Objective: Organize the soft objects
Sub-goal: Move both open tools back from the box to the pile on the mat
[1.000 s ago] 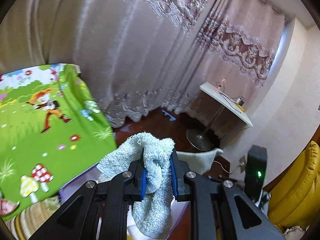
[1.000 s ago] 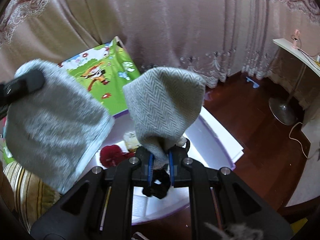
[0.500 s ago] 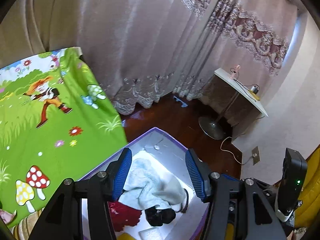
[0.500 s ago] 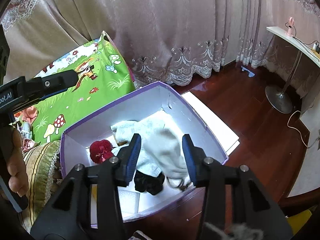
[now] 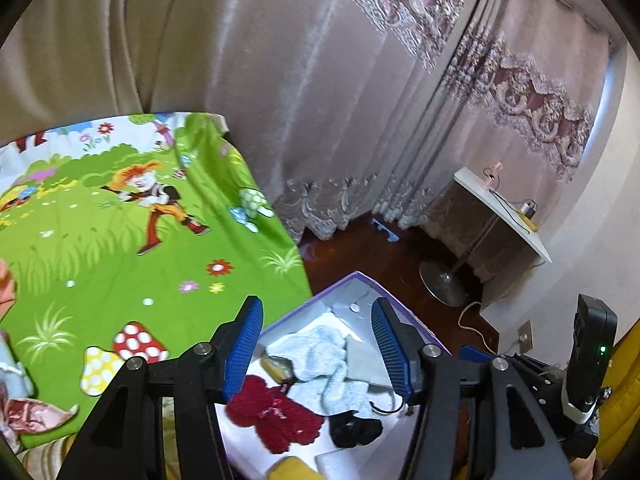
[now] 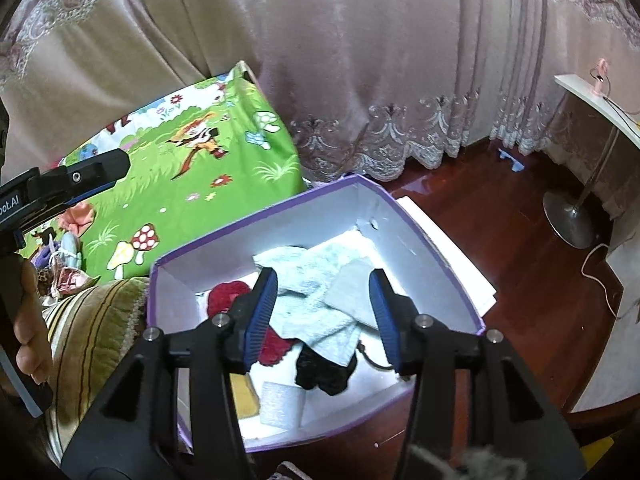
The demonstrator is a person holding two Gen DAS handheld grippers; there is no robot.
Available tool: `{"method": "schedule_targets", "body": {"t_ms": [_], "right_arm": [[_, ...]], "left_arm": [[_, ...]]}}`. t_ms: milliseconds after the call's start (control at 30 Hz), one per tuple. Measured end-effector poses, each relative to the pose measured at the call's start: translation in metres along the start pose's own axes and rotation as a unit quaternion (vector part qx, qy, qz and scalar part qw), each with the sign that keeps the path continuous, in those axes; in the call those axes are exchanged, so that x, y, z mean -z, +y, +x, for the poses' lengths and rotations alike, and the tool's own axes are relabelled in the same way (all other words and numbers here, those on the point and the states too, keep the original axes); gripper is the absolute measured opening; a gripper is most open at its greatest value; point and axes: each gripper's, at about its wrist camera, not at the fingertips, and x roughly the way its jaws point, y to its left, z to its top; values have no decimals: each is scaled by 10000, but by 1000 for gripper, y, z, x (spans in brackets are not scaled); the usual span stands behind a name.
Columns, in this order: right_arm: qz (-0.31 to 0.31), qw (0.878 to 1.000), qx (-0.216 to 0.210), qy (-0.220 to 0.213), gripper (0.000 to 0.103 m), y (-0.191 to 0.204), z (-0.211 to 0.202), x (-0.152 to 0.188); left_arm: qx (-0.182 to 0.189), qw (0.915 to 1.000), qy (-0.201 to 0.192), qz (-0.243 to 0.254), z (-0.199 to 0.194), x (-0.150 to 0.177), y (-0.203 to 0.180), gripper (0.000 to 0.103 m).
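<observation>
Both grippers hovered above the purple box (image 6: pixel 276 216). The left gripper (image 5: pixel 318 348) stood open and empty; the right gripper (image 6: pixel 324 316) was opening, also empty. The light-blue towel (image 6: pixel 308 280) and grey cloth (image 6: pixel 352 292) lay inside the box, beside a red item (image 6: pixel 224 298).

Left gripper (image 5: pixel 318 346): jaws, a second ago clamped on the pale blue towel (image 5: pixel 320 354), now stand apart and empty. 
Right gripper (image 6: pixel 324 316): jaws, a second ago clamped on the grey herringbone cloth (image 6: pixel 352 294), are opening; nothing between them. 
Pale blue towel: now lies in the purple box (image 6: pixel 404 216), over the red item (image 5: pixel 276 416) and black item (image 6: pixel 320 372). 
Grey herringbone cloth: now in the box, resting against the towel.
</observation>
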Motion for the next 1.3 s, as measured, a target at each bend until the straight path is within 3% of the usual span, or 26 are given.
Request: {"method": "schedule_targets", "body": {"t_ms": [333,467,533,633,900,1033,1133,1300], "right_arm": [[-556,9976,-399,-114,53,61,-7,-15],[-836,9947,-571,-172,53,90,-10,-19],[-921,9930,-707,-209,60,108,-11,-23],[-937,9911,-888,-312,76,128,-14,-29],[-1344,9864,-774,-549,89,188,-24,-47],[-1460,9850,-501,-769,97,218,-27,-56],[-1648,9805,-544,-924,99,236,-32,-60],[-1957,9724,-651,-1087,100,268,-32,-64]], "left_arm": [[-500,9976,-372,-288,-54,-4,58,69],[-943,9948,-388,16,-78,-7,72,73],[-1294,9906,-428,52,-91,-8,81,82],[-1489,9869,-624,34,-109,-8,96,82],[-2346,9634,-1253,340,-160,-12,139,87],[-2570,9539,-1512,353,-186,-17,159,93],[-2800,9456,-1625,327,-199,-22,172,93],[-2966,9398,-1694,103,-217,-29,198,93]]}}
